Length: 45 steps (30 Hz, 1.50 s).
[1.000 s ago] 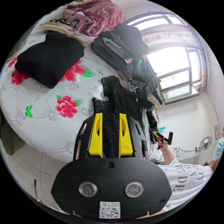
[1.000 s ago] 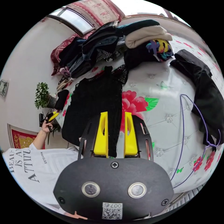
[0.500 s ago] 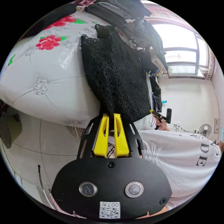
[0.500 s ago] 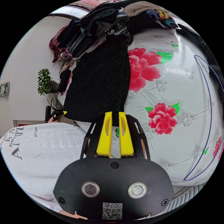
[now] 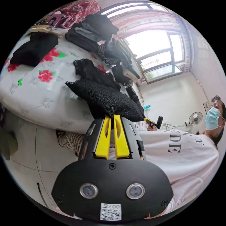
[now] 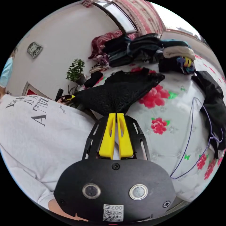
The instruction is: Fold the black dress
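Note:
The black lace dress stretches from the flowered bed toward me, its hem end lifted off the mattress. My left gripper is shut on one hem corner, yellow jaws pressed together over the fabric. In the right gripper view the same dress runs from the bed to my right gripper, which is shut on the other hem corner. The dress's top end still lies on the bed. The right gripper shows at the dress's far corner in the left gripper view, and the left gripper shows in the right gripper view.
A white bedspread with red flowers covers the bed. Piles of folded clothes line its far side, and a folded black garment lies apart. A purple wire hanger and a black garment lie on the bed. A person in a white shirt stands beside it. A potted plant stands by the wall.
Both grippers closed on the hem corners and pulled back from the bed, lifting the dress's lower end off the mattress. Both cameras tilted up and away.

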Each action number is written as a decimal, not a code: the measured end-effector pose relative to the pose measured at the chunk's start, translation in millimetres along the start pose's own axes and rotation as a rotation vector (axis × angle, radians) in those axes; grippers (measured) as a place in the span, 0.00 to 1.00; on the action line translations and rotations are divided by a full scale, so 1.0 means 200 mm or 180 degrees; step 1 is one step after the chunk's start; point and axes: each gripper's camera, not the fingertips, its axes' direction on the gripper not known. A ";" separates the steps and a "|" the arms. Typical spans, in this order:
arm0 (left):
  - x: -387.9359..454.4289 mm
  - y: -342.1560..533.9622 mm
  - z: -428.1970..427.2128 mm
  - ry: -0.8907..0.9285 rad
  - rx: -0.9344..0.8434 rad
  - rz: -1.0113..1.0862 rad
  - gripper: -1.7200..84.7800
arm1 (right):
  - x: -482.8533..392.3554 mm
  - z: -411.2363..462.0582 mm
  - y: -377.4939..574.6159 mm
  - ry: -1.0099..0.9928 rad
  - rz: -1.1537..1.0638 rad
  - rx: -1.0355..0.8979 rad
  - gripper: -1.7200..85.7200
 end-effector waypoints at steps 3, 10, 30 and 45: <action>-0.01 0.21 0.00 0.0279 0.0019 -0.0180 0.01 | -0.05 -0.09 0.17 -0.0426 0.0165 0.0341 0.02; 0.12 0.11 -0.19 0.0478 0.0284 -0.0112 0.01 | -0.02 -0.36 0.12 -0.1046 0.0310 0.0984 0.02; -0.02 -0.97 0.57 -0.0321 -0.0050 0.0024 0.14 | 0.37 0.04 -0.58 0.0390 0.1602 0.0943 0.05; 0.16 -0.52 0.58 -0.1041 -0.0131 0.0397 0.11 | 0.31 -0.21 -0.18 0.0292 0.2339 0.1175 0.10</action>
